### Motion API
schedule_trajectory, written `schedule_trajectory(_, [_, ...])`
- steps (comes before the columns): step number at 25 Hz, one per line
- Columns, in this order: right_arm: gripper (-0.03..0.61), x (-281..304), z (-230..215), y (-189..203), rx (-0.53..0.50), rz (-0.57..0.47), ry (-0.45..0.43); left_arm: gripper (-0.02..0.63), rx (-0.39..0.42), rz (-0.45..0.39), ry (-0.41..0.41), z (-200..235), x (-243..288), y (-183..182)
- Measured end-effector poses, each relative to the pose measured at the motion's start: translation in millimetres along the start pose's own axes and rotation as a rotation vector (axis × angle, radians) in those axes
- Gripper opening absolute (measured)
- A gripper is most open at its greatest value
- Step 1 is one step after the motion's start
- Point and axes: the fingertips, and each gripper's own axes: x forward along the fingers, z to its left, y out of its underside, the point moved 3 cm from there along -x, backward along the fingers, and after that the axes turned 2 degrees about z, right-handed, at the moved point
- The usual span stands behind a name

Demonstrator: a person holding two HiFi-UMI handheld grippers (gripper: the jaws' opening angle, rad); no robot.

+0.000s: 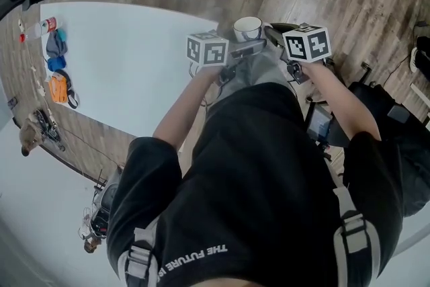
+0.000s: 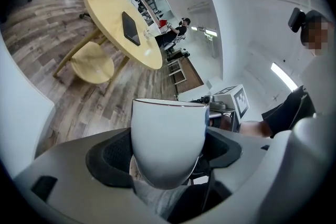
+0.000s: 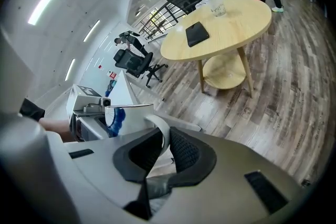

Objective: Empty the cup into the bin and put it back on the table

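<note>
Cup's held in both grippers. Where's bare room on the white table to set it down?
Most of the white table is bare: the whole stretch from the clutter along its left edge to the corner nearest the white ceramic cup. Crowded only at that edge: small bottle, blue items, orange object.

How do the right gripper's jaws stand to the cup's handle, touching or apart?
Touching. The right gripper view shows the right gripper's dark pads pressed on both sides of the white cup handle, with no gap.
</note>
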Motion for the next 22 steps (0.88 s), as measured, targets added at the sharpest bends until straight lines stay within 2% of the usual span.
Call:
schedule_trajectory(17, [0.051, -8.1, -6.7, -10.6, -0.007, -0.029, 0.035, 0.385, 0.038, 0.021, 0.001, -4.4, 7.5, -13.4])
schedule_trajectory(19, [0.051, -10.7, -2.7, -13.1, -0.03, -0.052, 0.03, 0.385, 0.082, 0.0, -0.012, -8.6, 4.0, -15.9])
schedule_trajectory(22, [0.051, -22.4, 9.7, -27.3, -0.123, -0.132, 0.027, 0.385, 0.226, -0.05, -0.063, -23.6, -6.2, -28.3])
